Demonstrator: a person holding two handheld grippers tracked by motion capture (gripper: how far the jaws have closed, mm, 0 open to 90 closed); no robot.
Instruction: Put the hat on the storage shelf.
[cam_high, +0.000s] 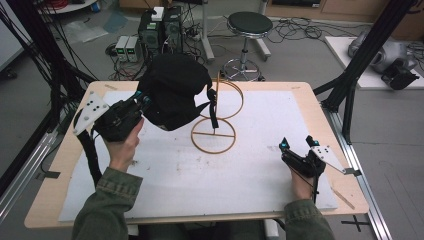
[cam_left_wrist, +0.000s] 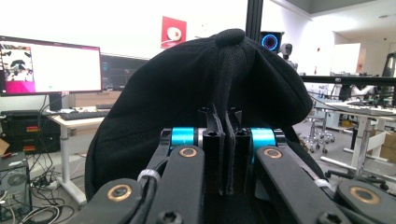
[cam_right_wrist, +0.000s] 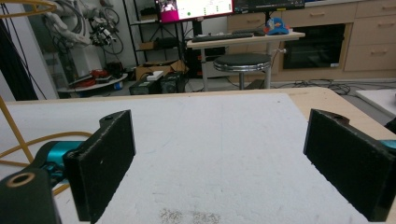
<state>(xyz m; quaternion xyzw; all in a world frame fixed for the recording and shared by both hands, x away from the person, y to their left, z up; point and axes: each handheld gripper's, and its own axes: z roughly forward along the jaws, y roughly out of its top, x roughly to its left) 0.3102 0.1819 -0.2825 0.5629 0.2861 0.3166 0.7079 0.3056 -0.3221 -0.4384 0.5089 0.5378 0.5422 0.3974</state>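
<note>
A black cap (cam_high: 172, 92) hangs in the air above the back left of the white mat, its strap (cam_high: 214, 107) dangling beside a golden wire stand (cam_high: 216, 117). My left gripper (cam_high: 141, 100) is shut on the cap's edge; in the left gripper view the cap (cam_left_wrist: 210, 88) bulges above the jaws, which pinch a fold of its fabric (cam_left_wrist: 228, 140). My right gripper (cam_high: 298, 144) rests low on the mat at the right, open, with nothing between its fingers (cam_right_wrist: 107, 158). A curve of the stand (cam_right_wrist: 11, 135) shows at the left edge of the right gripper view.
A white mat (cam_high: 260, 165) covers most of the wooden table (cam_high: 310, 92). Behind the table stand a black stool (cam_high: 248, 25), computer boxes (cam_high: 160, 27) and cables on the floor. Black frame posts (cam_high: 365, 55) flank both sides.
</note>
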